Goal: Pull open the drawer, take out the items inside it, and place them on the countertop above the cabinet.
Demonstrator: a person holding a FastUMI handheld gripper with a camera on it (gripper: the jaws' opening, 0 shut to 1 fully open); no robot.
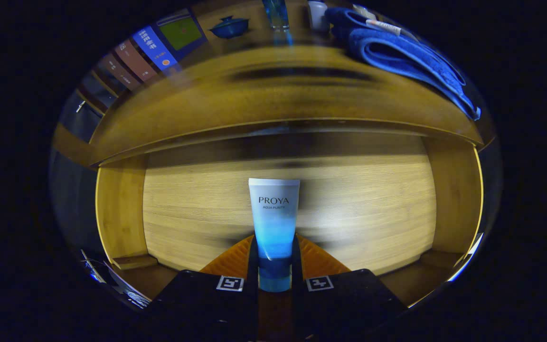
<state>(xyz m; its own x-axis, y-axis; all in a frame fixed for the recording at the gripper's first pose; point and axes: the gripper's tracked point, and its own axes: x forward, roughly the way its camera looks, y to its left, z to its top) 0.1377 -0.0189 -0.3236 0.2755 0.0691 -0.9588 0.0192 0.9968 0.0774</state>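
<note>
A white-to-blue cosmetic tube (274, 223) stands out straight ahead from between my fingers, its blue cap end pinched by both. My gripper (275, 260) is shut on the tube. Below and beyond the tube lies the pale wooden floor of the open drawer (207, 209), with its side walls to the left and right. Above the drawer runs the wooden countertop (264, 90) of the cabinet.
On the countertop a folded blue towel (397, 52) lies at the right, a dark blue lidded pot (229, 26) stands at the back, and a blue bottle (277, 14) stands beside it. Books or boxes (150, 50) lean at the back left.
</note>
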